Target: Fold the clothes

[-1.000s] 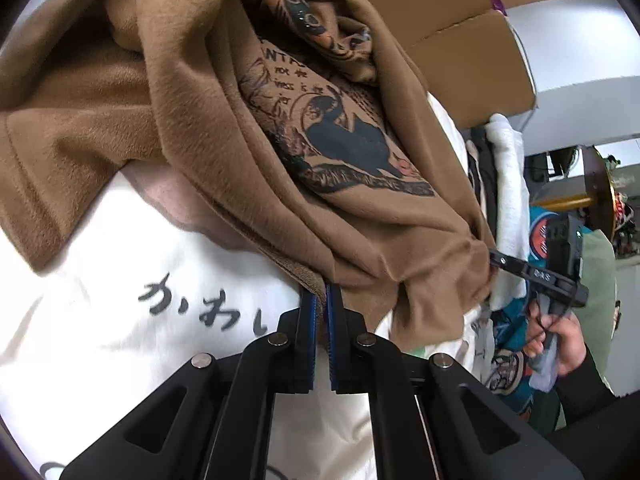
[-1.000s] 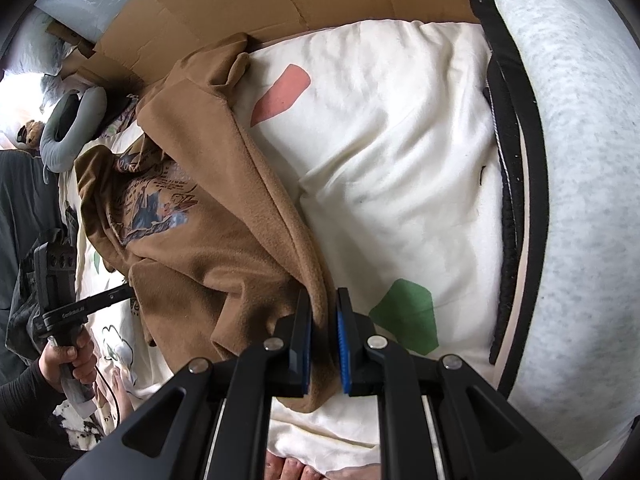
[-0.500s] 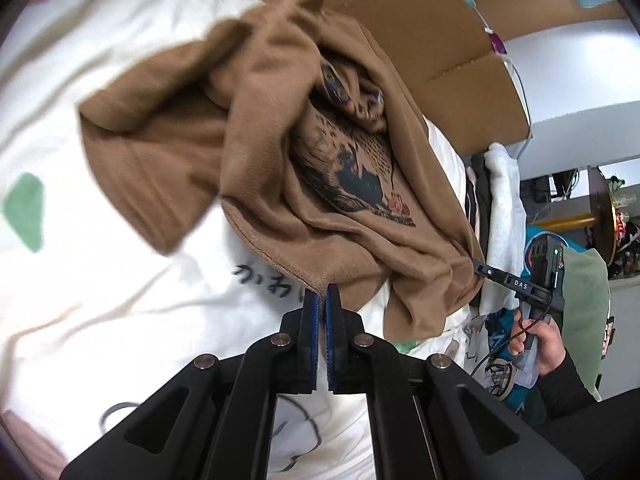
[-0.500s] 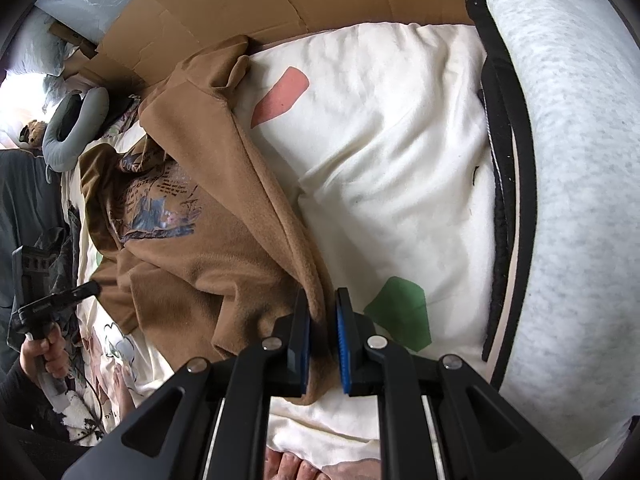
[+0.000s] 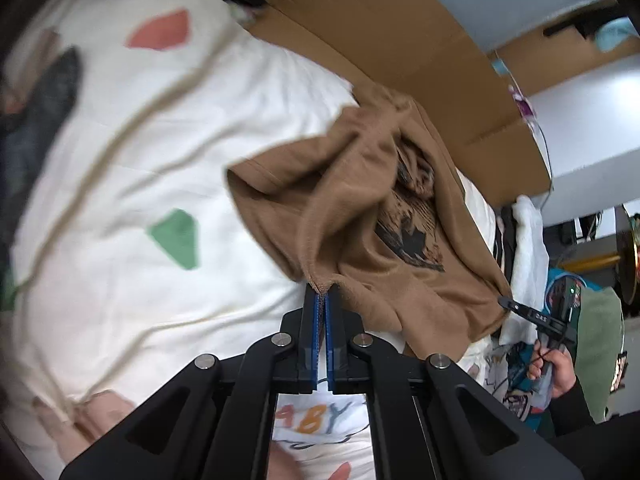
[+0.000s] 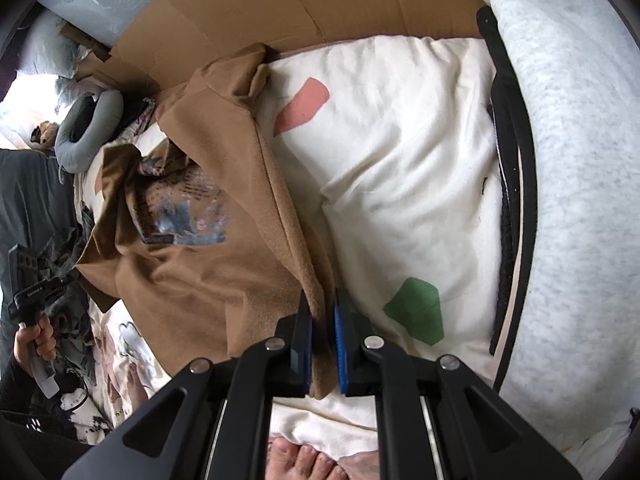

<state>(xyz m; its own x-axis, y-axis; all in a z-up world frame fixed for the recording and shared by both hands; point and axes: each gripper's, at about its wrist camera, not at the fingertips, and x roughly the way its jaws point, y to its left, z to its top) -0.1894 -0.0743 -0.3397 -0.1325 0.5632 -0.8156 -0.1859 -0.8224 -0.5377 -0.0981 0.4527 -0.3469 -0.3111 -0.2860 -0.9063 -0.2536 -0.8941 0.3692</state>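
A brown printed t-shirt [image 5: 384, 208] lies crumpled on a cream bedsheet [image 5: 120, 160] with coloured patches. My left gripper [image 5: 321, 300] is shut on a bunched edge of the shirt. My right gripper [image 6: 323, 312] is shut on another edge of the same shirt [image 6: 224, 256], low over the sheet. The right gripper also shows at the far right of the left wrist view [image 5: 505, 301], at the shirt's corner. The left gripper shows at the left of the right wrist view [image 6: 74, 276]. The dark print faces up.
Flat cardboard [image 6: 320, 4] stands behind the bed. A grey fleece blanket [image 6: 580, 200] lies at the right. A grey neck pillow [image 6: 88, 128] and other clothes [image 5: 524, 240] lie nearby. My bare toes [image 6: 312, 460] show below.
The left gripper has pulled back and away with its shirt edge, and the shirt now looks smaller and farther off. The right gripper has held its edge almost still.
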